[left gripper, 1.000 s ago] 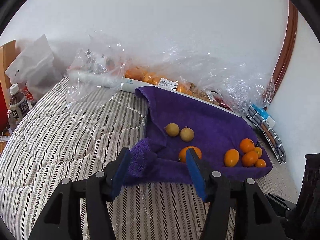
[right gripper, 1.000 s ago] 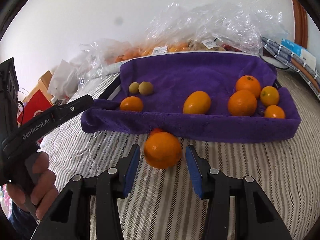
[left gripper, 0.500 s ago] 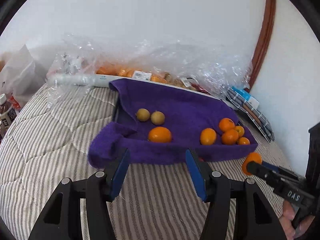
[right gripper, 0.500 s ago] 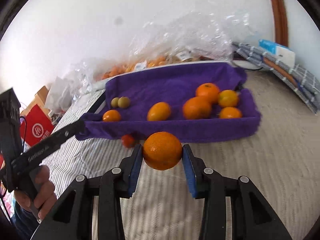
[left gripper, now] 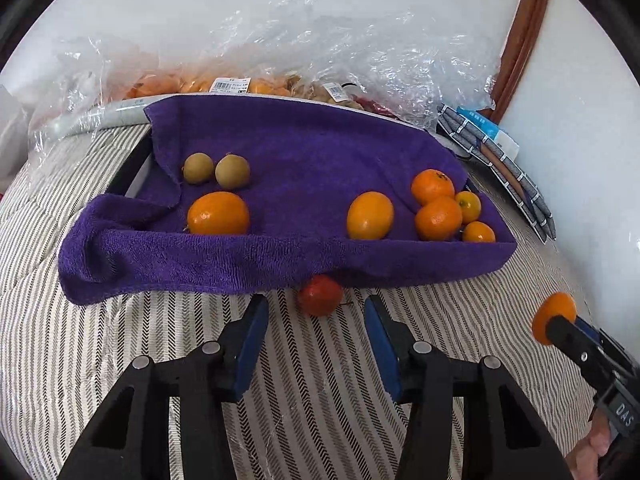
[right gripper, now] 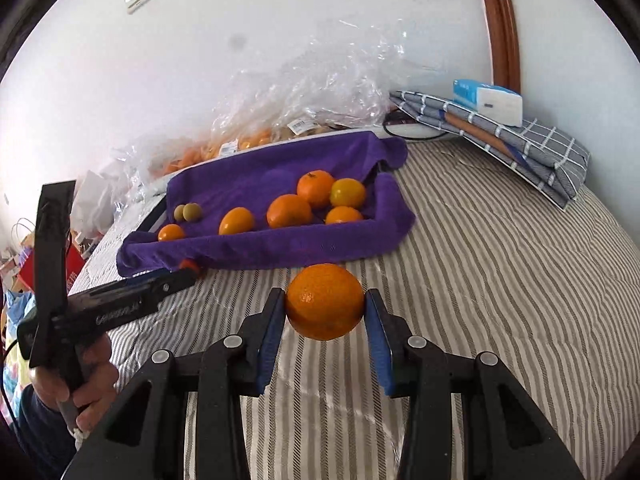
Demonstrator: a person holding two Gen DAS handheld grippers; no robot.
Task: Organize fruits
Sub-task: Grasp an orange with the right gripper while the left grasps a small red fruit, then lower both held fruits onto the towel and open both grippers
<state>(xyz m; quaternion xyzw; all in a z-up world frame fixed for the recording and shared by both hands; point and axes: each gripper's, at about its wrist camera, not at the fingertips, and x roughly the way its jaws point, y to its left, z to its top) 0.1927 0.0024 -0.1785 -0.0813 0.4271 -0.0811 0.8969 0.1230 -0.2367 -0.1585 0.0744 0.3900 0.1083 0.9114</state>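
Right gripper (right gripper: 325,307) clamped on an orange (right gripper: 325,301), lifted off the striped bedding (right gripper: 500,280). Left gripper (left gripper: 316,316) jaws closing, pads not touching the small red fruit (left gripper: 320,295) at its 12 o'clock, by the purple towel (left gripper: 280,148).

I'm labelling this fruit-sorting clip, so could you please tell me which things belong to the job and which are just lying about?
Part of the job:
- orange clamped in the right gripper
- red fruit ahead of the closing left gripper
- purple towel with the sorted fruit

Lying about:
- plastic bags
- checked cloth
- tissue pack
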